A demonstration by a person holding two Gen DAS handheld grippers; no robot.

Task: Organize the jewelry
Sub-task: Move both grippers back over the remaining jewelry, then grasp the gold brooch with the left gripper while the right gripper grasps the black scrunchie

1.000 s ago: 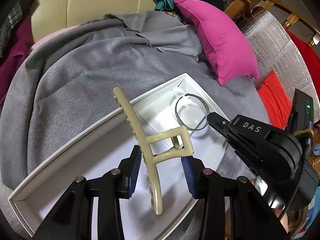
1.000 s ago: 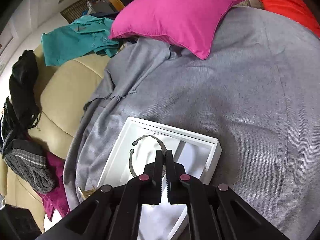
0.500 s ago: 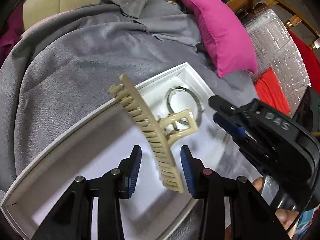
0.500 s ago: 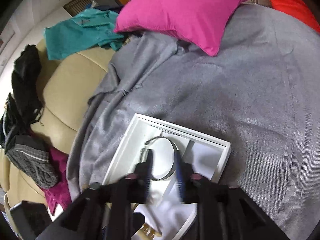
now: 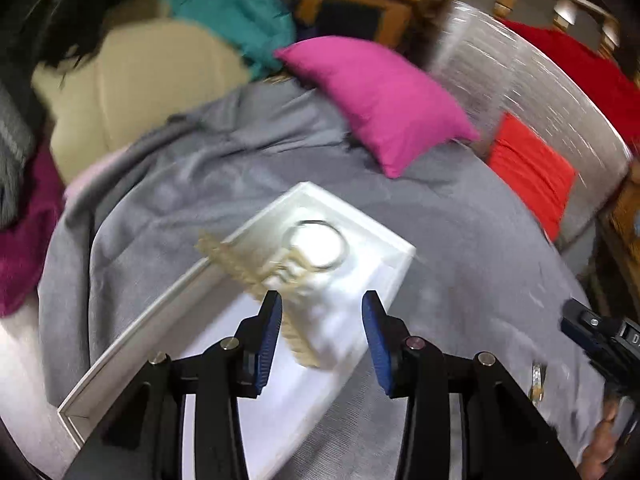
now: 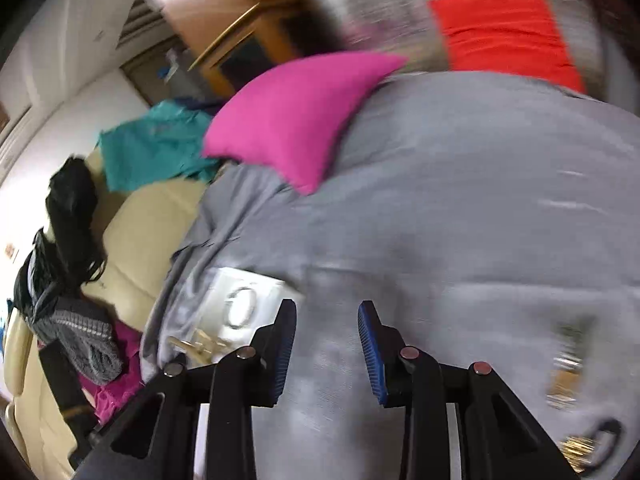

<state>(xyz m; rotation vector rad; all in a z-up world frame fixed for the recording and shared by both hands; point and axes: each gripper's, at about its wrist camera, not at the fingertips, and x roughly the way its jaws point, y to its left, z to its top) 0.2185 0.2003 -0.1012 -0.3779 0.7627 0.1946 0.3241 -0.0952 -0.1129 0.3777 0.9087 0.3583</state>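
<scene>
Left fingers (image 5: 322, 334): mine, spread wide apart with nothing between the blue pads; a second ago they were clamped on the clip.

Clip: the beige plastic claw hair clip (image 5: 256, 276) now lies in the long white rectangular tray (image 5: 384, 240), centre of the left view, its toothed edge against the tray's left rim and its tail running down toward my left pad. Blurred, so I cannot tell whether it lies flat or leans on the rim.

Right fingers (image 6: 328, 350): also apart and empty; a second ago they were pinched together on the bangle.

Bangle: the thin dark metal open bangle (image 5: 320, 246) sits in the far end of the tray, just beyond the clip. They overlap in the left view; touching or not, I cannot say.

What changed: both pieces have been let go and both of my hands have pulled back; the tray looks smaller in each view than half a second ago.

Meaning for the task: two items are stowed, I judge.

What is left: small gold-coloured pieces (image 6: 566, 376) lie on the grey knitted blanket (image 6: 460, 200) at the lower right of the right view, well apart from the tray. Too smeared to name, likely my next pickup.

Surroundings: a magenta cushion (image 5: 380, 100) lies above the tray on the blanket.
</scene>
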